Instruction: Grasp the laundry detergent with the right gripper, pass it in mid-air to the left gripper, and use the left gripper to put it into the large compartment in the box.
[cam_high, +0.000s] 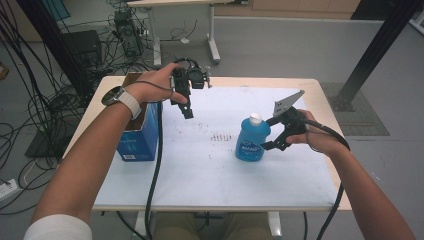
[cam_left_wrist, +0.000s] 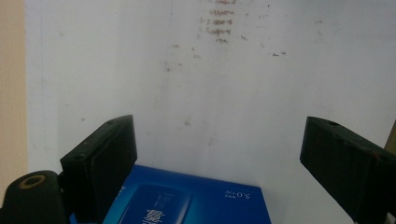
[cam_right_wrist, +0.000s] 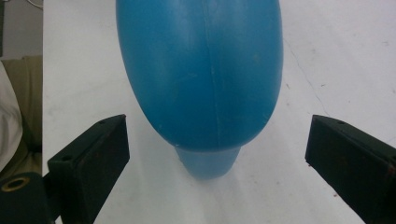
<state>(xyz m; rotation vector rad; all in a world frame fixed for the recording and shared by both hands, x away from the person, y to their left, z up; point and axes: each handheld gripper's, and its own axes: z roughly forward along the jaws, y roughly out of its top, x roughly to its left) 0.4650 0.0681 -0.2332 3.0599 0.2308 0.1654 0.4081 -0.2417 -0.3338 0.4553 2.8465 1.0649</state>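
Almost at the blue bottle (cam_high: 253, 140), upright mid-worktop (cam_high: 210, 170): right hand-held gripper (cam_high: 276, 135) just beside it, open with nothing between the pads, nearer by far. Left hand-held gripper (cam_high: 187, 107) also open, well apart, above the blue box (cam_high: 137, 137).

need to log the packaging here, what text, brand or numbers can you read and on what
"5.0", seen upside down in the left gripper view, on the blue box.
Larger characters on the blue box: too blurred to read.
White label at the box's lower edge: too small to read.
Brand label on the blue bottle: too blurred to read.
Reddish marks on the table: not legible.
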